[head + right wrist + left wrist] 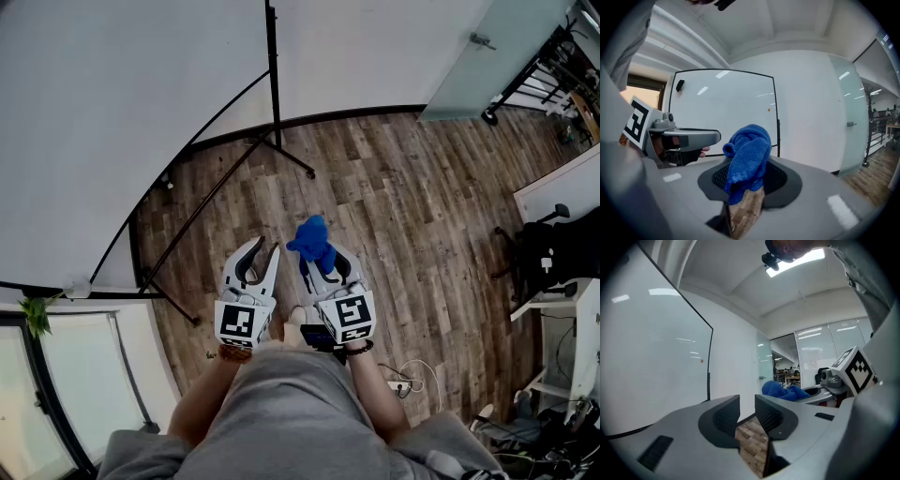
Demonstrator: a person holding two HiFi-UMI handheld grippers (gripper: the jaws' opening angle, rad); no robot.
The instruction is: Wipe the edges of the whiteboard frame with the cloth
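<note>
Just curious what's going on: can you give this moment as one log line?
right tongs: shut on blue cloth | left tongs: open, empty | whiteboard: ahead, not yet touched

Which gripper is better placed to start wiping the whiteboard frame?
The right gripper: it is shut on the blue cloth and faces the whiteboard frame. The left gripper is open with nothing between its jaws.

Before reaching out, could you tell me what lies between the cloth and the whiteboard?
Head view: only wooden floor and the black stand legs.
</note>
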